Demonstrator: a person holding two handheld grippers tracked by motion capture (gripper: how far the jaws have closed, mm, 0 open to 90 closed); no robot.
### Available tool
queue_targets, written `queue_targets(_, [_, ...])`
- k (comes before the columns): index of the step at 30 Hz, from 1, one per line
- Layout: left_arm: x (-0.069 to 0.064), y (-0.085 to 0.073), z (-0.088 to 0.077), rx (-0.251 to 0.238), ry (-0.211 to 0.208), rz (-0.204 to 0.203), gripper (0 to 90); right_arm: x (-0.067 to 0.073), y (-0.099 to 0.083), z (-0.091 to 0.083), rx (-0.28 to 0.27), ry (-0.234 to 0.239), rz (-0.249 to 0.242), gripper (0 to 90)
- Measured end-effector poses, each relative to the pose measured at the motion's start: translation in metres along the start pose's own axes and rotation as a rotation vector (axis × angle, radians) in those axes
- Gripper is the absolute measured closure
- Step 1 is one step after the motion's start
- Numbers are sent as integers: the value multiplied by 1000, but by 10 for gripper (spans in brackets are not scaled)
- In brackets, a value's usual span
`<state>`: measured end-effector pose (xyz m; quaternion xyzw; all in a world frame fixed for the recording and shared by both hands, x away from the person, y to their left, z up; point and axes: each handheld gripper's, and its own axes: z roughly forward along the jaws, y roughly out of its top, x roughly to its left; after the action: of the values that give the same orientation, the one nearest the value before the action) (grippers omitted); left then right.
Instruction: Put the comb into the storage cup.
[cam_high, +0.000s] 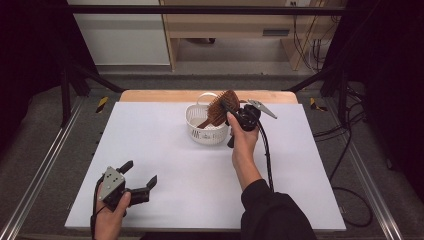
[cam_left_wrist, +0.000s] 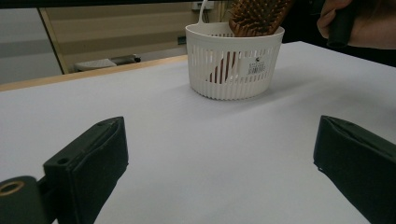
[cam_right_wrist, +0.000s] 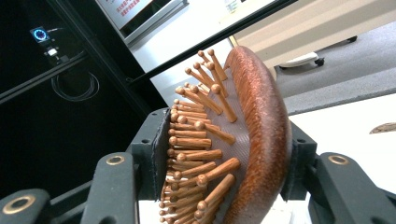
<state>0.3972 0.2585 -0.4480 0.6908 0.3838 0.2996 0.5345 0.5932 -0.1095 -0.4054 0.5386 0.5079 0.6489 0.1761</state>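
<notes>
text: none legible | white basket (cam_left_wrist: 233, 65): barcode sticker, print too small | background sign: red print, blurred

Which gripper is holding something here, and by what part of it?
The right gripper clamps the wooden hairbrush by its head, one jaw on the bristle side, the other on the back, over the white basket. The left gripper is open and holds nothing.

Wooden hairbrush (cam_high: 218, 110) tilted in white basket (cam_high: 200, 131).

Hairbrush (cam_right_wrist: 252, 140) handle below frame edge
</notes>
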Motion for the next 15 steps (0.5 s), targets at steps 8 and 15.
queue_targets(8, [0, 0, 0, -1, -1, -1, 30, -2, 0, 0, 7, 0, 0, 450])
queue_targets(15, [0, 0, 0, 1, 0, -2, 30, -7, -2, -2, 9, -8, 13, 441])
